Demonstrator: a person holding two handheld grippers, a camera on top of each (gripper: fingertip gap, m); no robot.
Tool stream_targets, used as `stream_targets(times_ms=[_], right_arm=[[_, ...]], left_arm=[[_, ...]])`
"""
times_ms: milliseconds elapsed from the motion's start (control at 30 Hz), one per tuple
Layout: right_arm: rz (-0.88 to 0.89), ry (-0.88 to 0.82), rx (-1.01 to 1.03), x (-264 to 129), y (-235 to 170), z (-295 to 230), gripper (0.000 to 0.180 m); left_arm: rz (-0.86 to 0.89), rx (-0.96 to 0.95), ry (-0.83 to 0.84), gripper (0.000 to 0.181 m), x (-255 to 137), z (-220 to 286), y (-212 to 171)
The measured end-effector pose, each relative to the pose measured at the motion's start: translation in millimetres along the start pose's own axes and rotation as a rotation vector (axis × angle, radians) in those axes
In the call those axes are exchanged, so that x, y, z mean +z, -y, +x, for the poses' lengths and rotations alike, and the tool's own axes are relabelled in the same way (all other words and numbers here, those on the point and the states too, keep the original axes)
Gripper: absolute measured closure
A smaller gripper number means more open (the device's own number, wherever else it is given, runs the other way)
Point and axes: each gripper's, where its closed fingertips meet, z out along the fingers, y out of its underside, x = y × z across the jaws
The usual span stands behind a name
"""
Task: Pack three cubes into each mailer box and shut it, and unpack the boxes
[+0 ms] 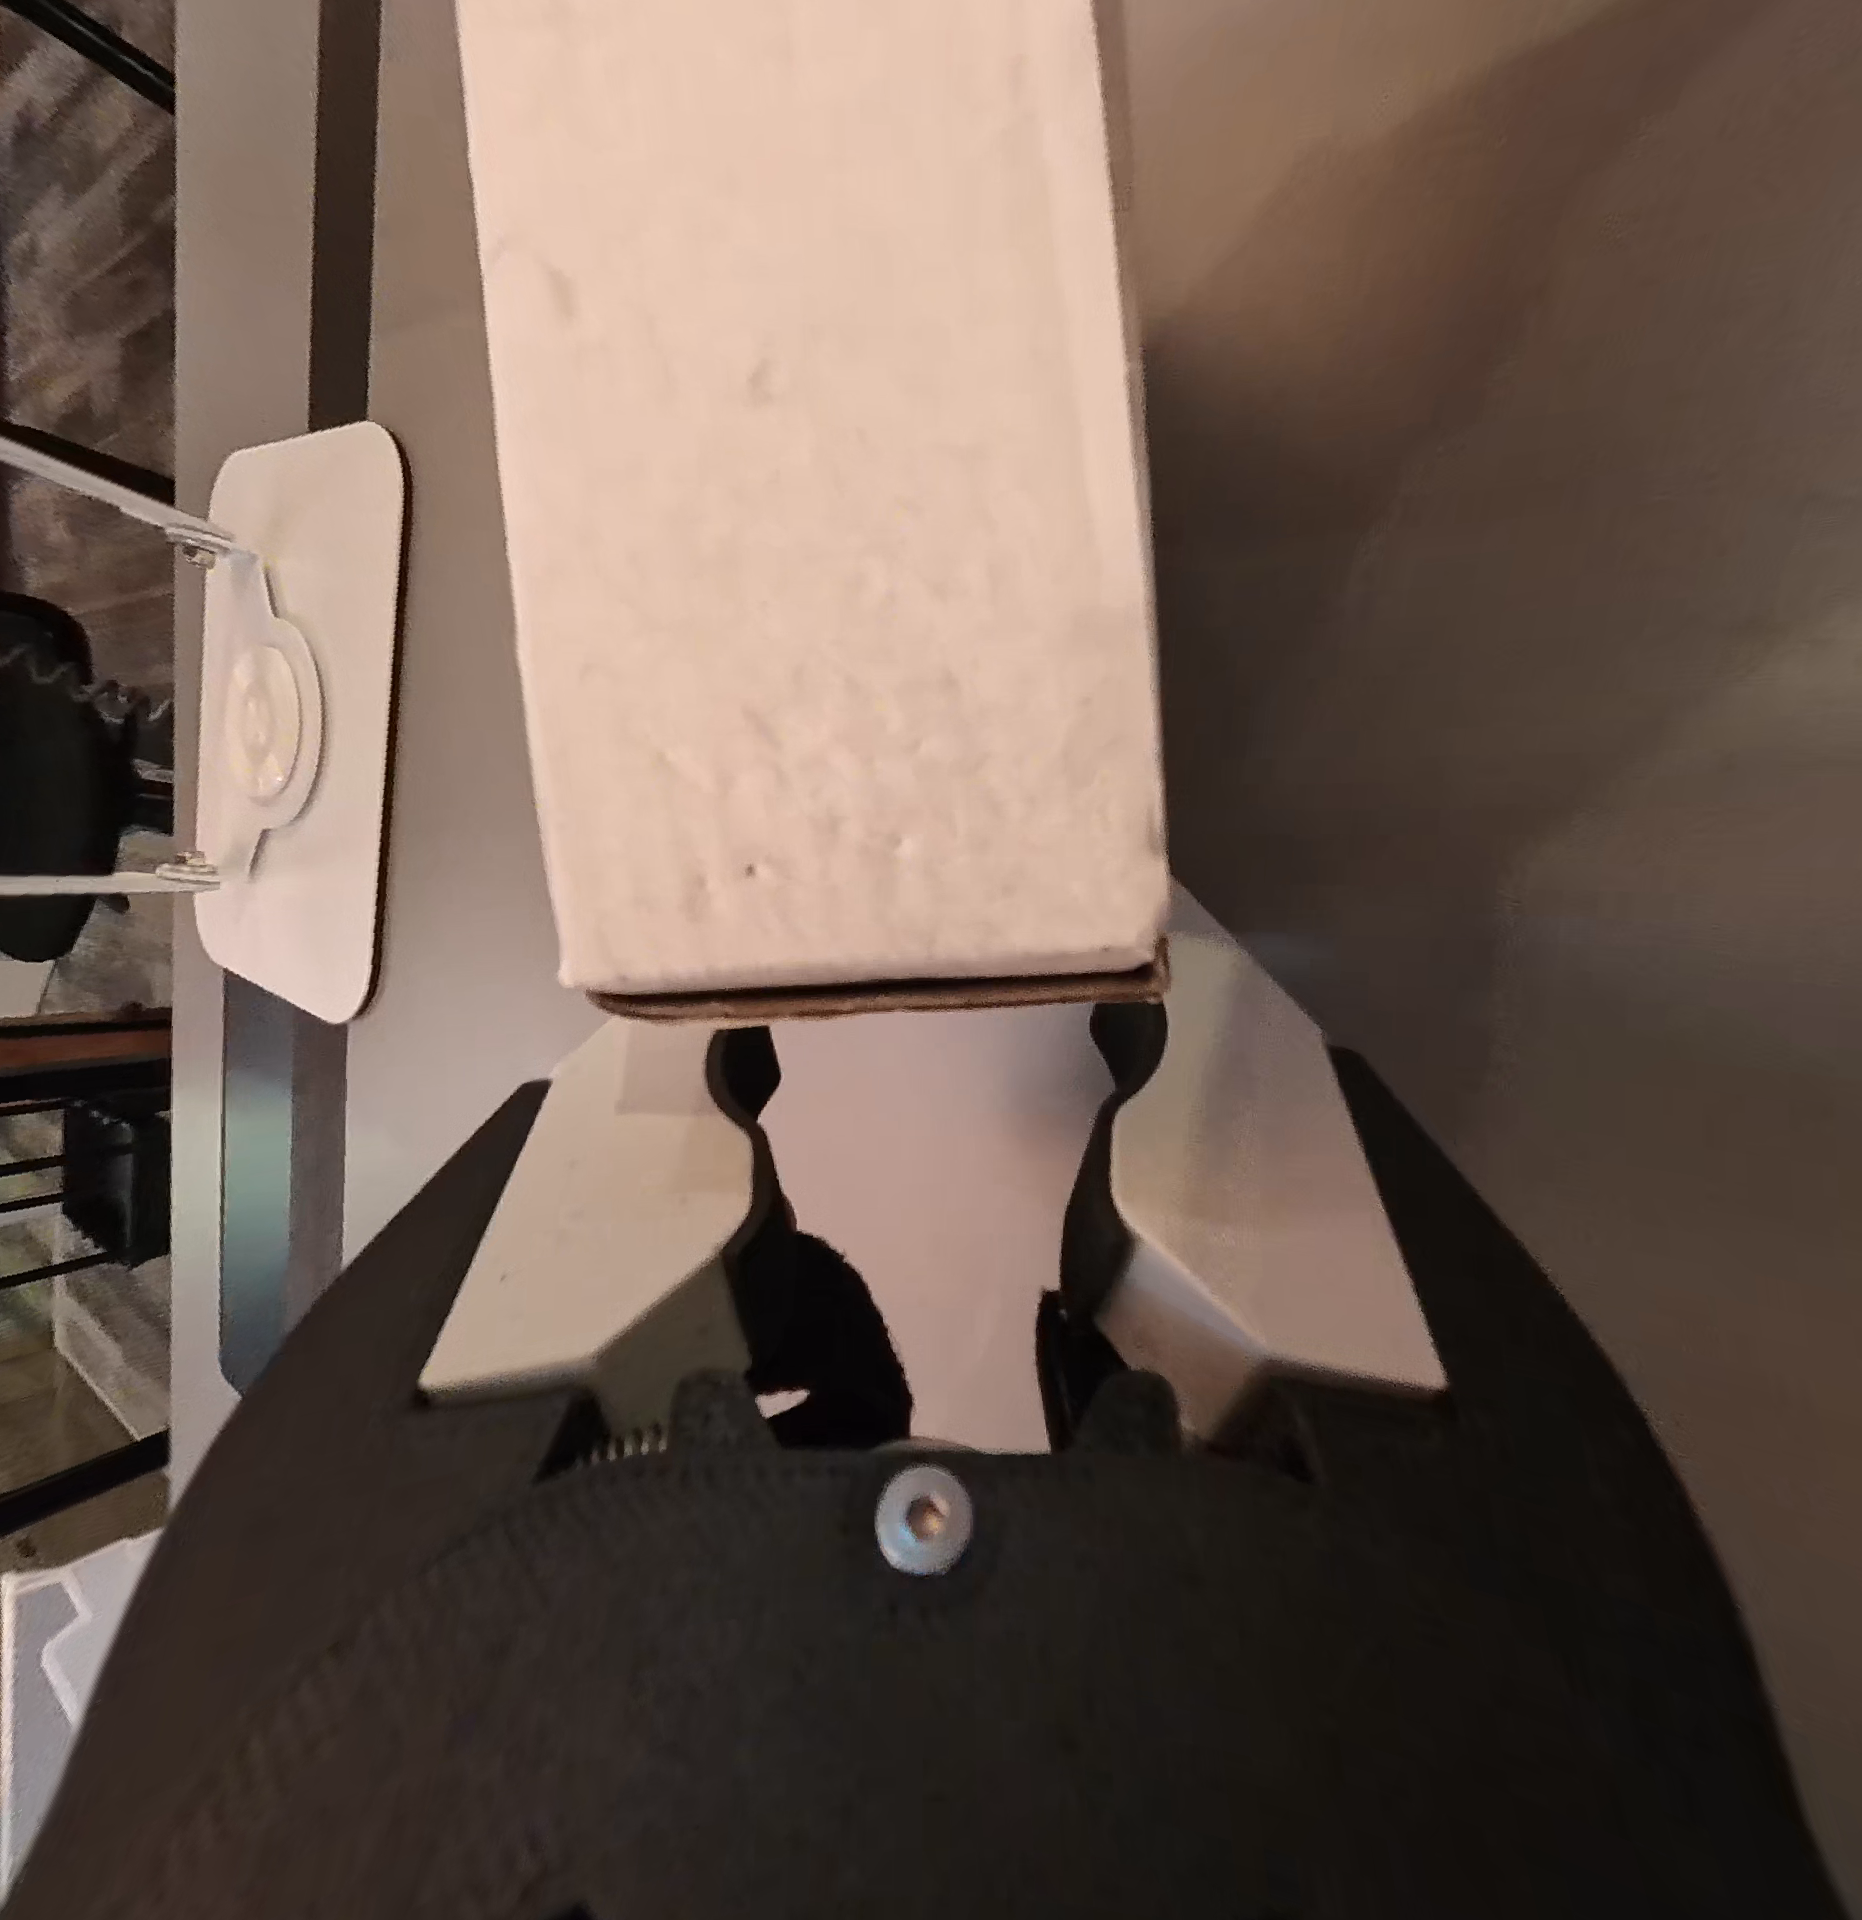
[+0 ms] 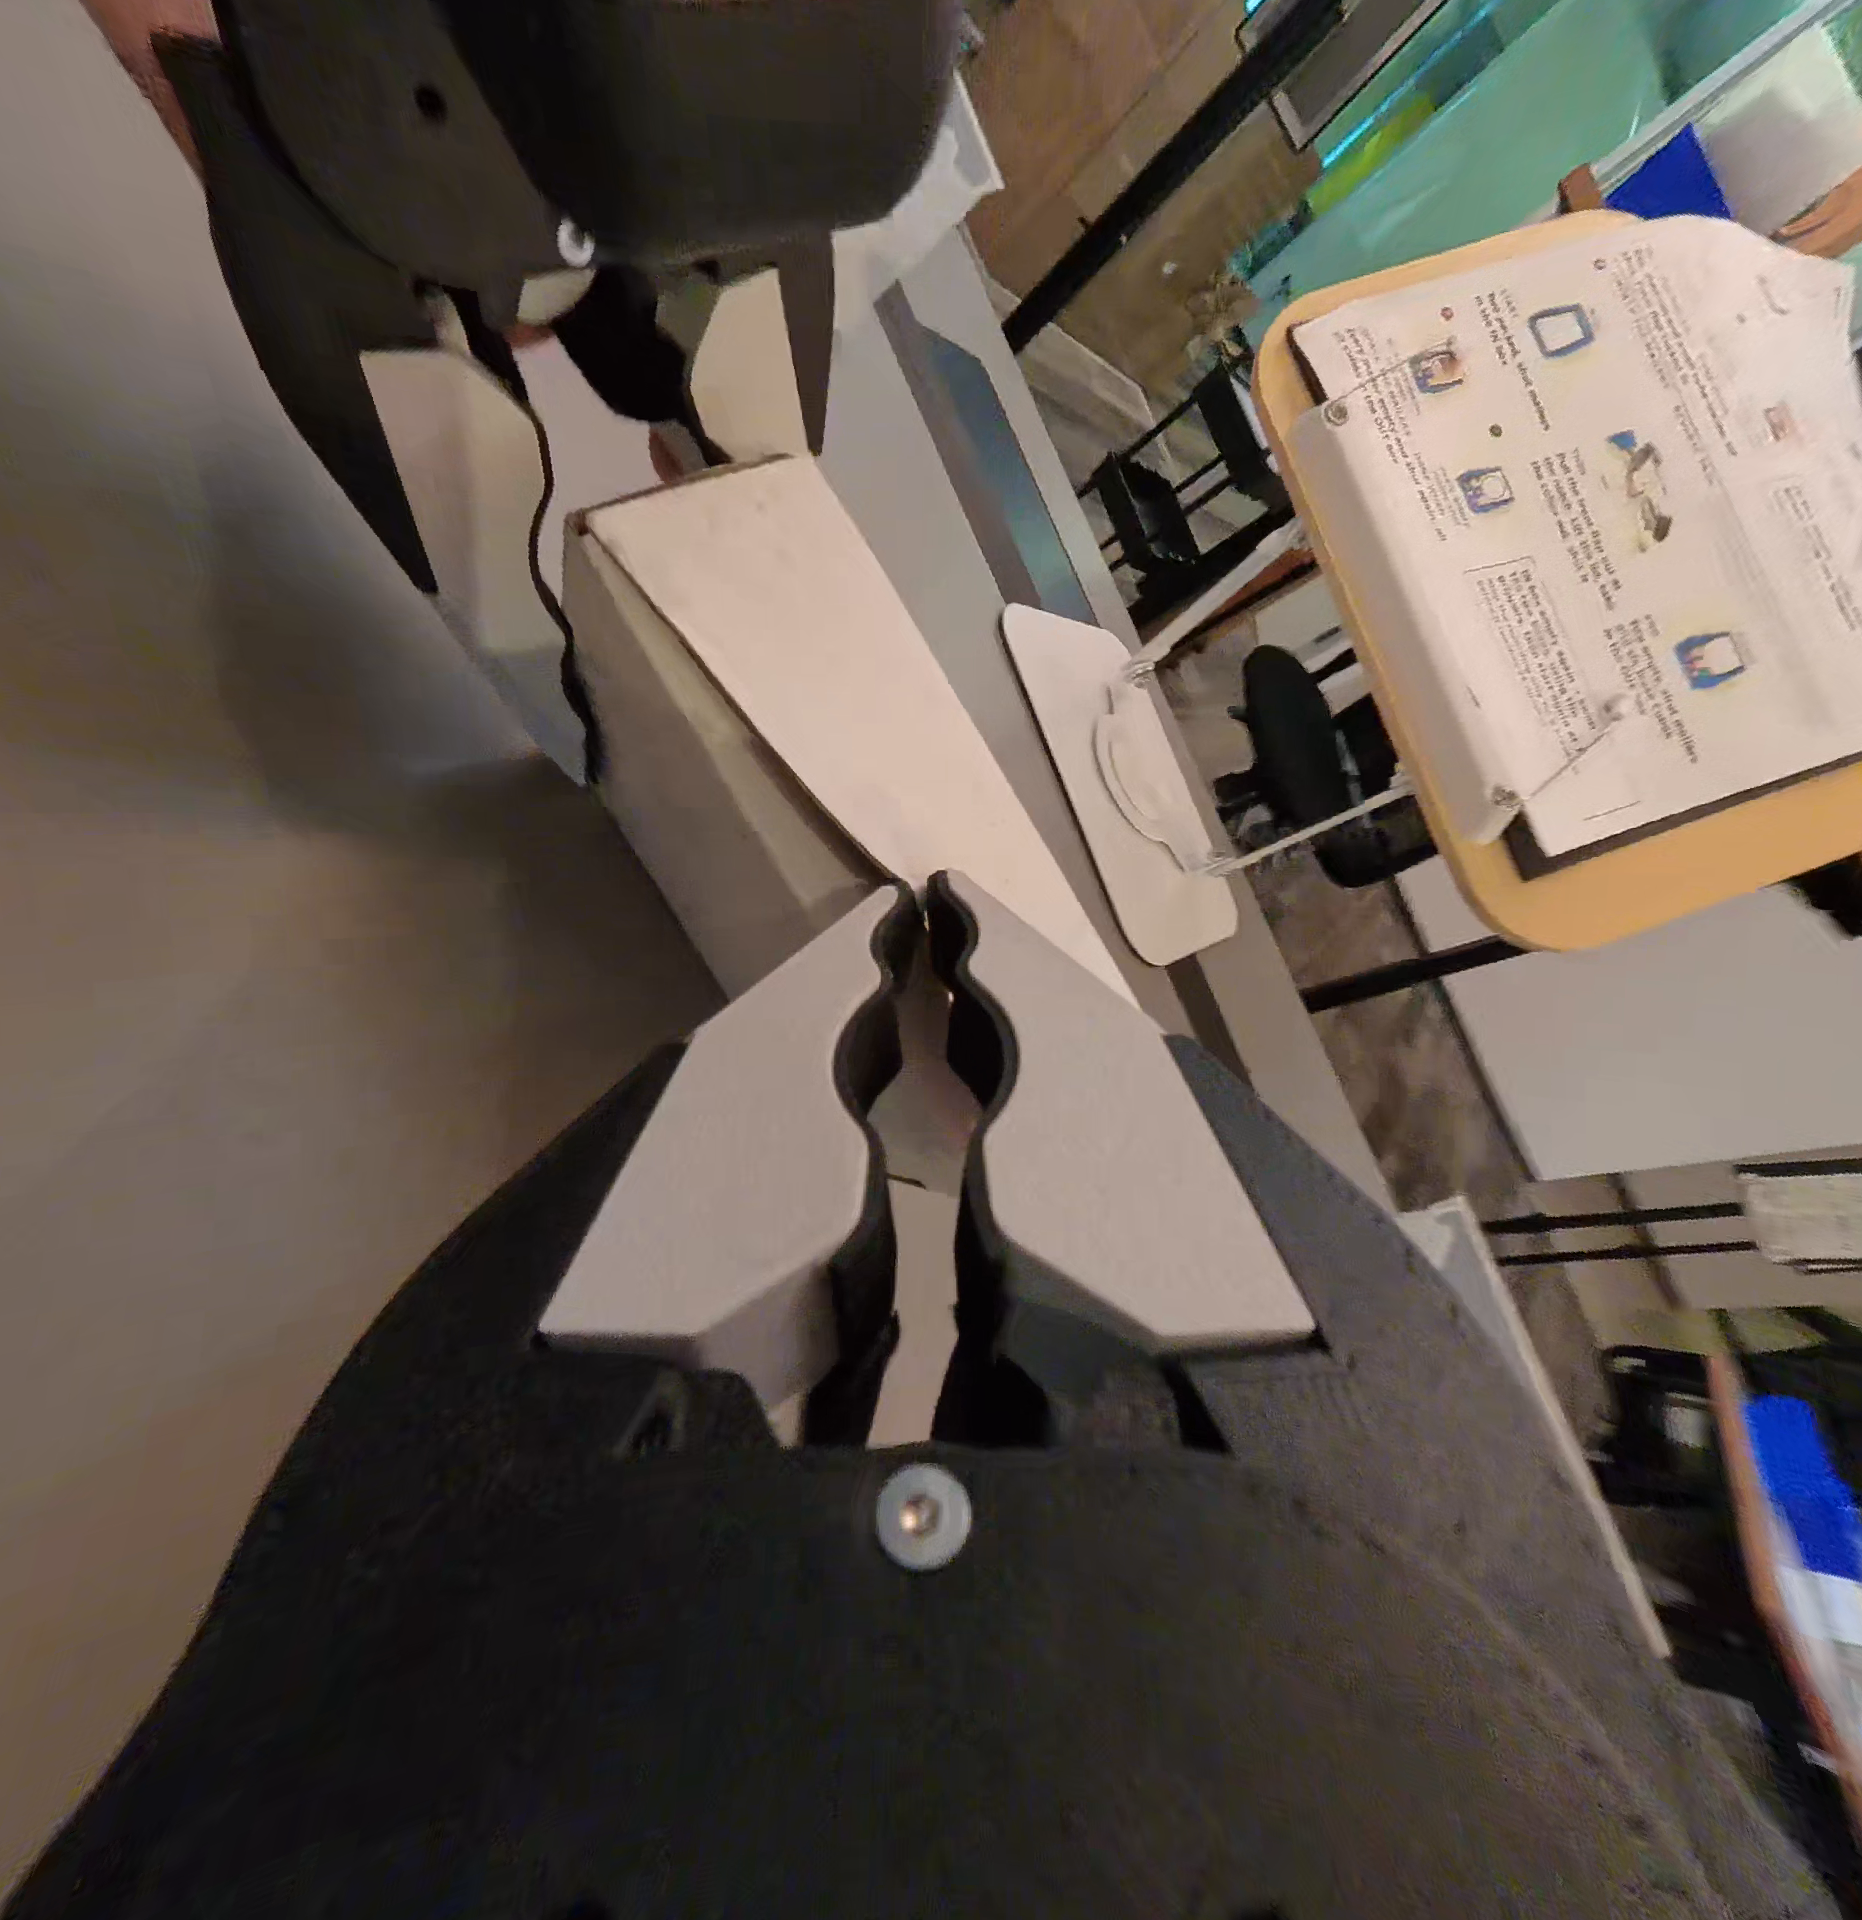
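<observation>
The white mailer box (image 1: 823, 499) is lying on the grey surface (image 1: 1529, 727) between the two grippers, with its lid tilted up slightly along one edge in the right wrist view. The left gripper (image 1: 932, 1049) is sitting at one short end of the box, its fingers (image 1: 745, 1070) spread apart, tips just at the cardboard edge and clamping nothing. At the opposite end, the right gripper (image 2: 922, 914) is working with its fingers (image 2: 896, 935) drawn almost together, pinching what looks like the thin lid panel of the box (image 2: 854, 665) at its near edge; the gap there is very narrow, and I'm judging the panel is running between them. The left gripper (image 2: 636, 416) is showing farther off in that view, facing back across the box.

No cubes are appearing anywhere, so whether they are inside is impossible to tell. By the look of it, this box is at the lid stage, either being shut or being opened; no second box is showing either. A white stand base (image 1: 303, 717) is resting beside the box, and a board with printed sheets (image 2: 1592, 582) is propped beyond the surface edge.
</observation>
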Motion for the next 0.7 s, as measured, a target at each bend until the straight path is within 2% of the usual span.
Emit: stream_targets(times_ms=[100,333,367,533,700], right_arm=[[0.048,0.059,0.147,-2,5,5,0.180],[0.025,0.086,0.231,-1,2,9,0.180],[0.008,0.064,0.196,0,-1,9,0.180],[-0.058,-0.135,-0.291,2,-5,2,0.176],[-0.070,-0.275,-0.535,6,2,-1,0.177]], left_arm=[[0.010,-0.009,0.003,0.121,-2,0,4],[0.020,-0.016,-0.010,0.121,2,3,6],[0.025,-0.023,-0.010,0.121,3,2,6],[0.061,-0.055,-0.041,0.121,3,2,7],[0.045,-0.052,-0.040,0.121,2,2,6]])
